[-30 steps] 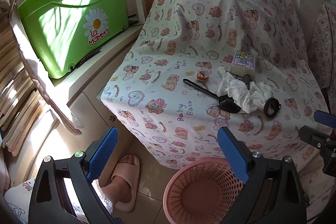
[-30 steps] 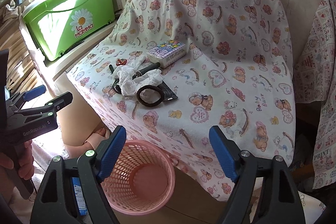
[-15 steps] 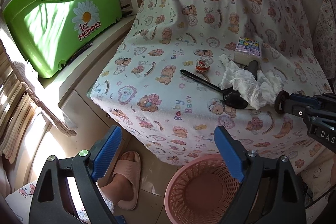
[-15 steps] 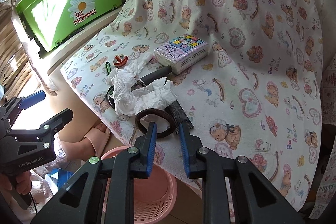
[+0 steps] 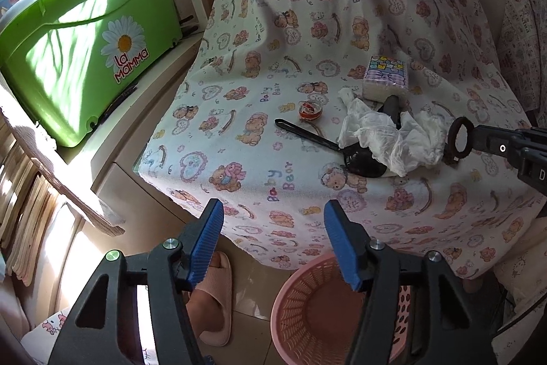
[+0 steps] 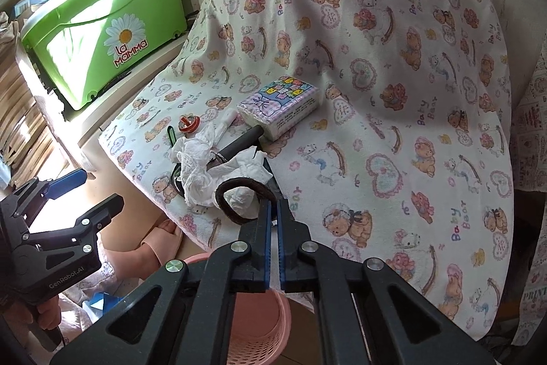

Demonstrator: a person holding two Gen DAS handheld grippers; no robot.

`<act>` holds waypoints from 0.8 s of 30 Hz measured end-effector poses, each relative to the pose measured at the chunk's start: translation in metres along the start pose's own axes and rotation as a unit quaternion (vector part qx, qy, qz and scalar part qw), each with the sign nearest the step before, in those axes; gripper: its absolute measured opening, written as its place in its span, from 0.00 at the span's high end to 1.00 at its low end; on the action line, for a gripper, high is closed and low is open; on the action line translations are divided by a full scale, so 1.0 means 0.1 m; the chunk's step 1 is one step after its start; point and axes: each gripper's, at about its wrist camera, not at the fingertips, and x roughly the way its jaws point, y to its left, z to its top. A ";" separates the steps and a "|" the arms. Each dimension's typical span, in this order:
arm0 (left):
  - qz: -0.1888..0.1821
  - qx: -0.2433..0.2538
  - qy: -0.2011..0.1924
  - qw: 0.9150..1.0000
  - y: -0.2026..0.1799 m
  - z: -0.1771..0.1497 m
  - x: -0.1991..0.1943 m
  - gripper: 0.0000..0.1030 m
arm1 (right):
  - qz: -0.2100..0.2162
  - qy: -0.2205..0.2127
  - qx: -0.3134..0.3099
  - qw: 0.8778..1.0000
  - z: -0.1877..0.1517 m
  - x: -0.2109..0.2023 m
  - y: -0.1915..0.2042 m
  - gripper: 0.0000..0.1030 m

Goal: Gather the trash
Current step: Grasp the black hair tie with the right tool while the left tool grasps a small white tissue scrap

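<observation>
since a second ago the right hand-held gripper [image 6: 274, 214] has moved in from above the basket and pinched its blue pads onto the dark brown ring [image 6: 239, 199], lifting it so it stands on edge at the fingertips. seen from the left wrist, this ring [image 5: 459, 139] hangs just above the bear-print cloth [image 5: 307, 23] covering the tabletop, beside the crumpled white tissue [image 5: 389, 139]. the ring is a thin, matte, closed loop. the left hand-held gripper [image 5: 273, 238] hovers with its jaws spread wide and nothing between them, above the pink mesh basket [image 5: 318, 313] on the floor.
</observation>
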 end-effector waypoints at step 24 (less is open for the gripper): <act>-0.100 -0.095 0.146 0.980 -0.25 0.91 0.61 1.00 | 0.015 -0.008 0.046 0.999 0.05 -0.22 -0.30 0.96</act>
